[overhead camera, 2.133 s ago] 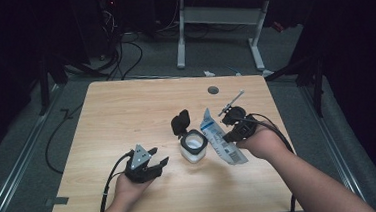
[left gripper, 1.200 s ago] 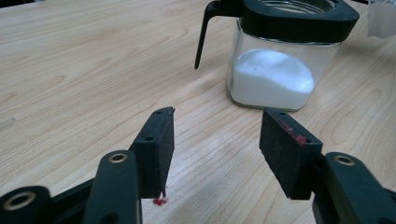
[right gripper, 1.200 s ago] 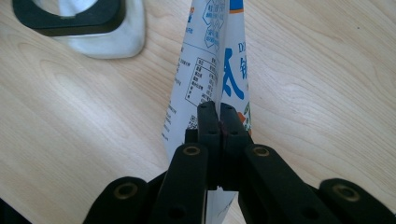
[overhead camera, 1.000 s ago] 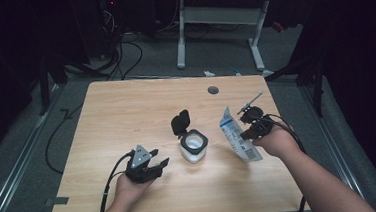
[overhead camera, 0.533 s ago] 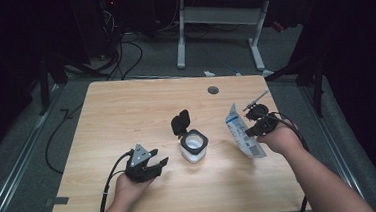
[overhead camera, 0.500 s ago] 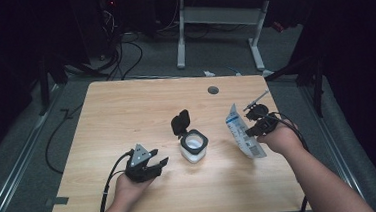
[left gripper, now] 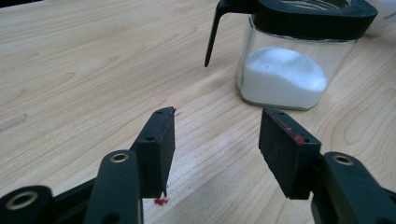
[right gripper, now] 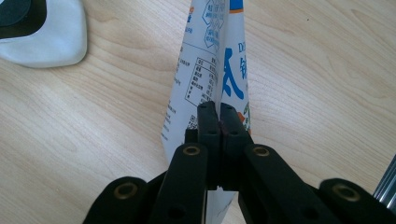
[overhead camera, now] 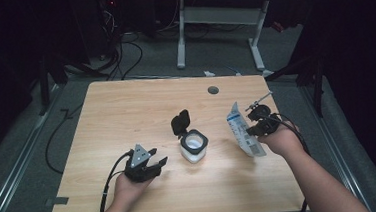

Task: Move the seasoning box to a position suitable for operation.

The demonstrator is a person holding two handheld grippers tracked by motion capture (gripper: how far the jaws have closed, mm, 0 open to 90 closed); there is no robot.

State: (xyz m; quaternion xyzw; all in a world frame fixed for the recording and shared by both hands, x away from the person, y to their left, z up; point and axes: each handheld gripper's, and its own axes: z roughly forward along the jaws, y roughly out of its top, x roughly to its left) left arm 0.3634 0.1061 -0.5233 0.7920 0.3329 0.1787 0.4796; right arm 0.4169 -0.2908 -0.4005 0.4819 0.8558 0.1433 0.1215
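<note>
Right gripper view: my right fingers [right gripper: 223, 122] pinch the packet [right gripper: 215, 70] shut at its edge, probably so it hangs clear of the tabletop [right gripper: 74, 140]. My left fingers [left gripper: 154, 144] rest open near the jar [left gripper: 285, 60], its lid flipped up.

- Desk [overhead camera: 126, 110]: light wood grain, round grommet hole [overhead camera: 213, 90] near far edge.
- Floor [overhead camera: 29, 162]: grey, with black cables [overhead camera: 123, 65] trailing.
- Second desk [overhead camera: 214, 14] behind, white legs.
- Surroundings dark; light falls on the near desk.
</note>
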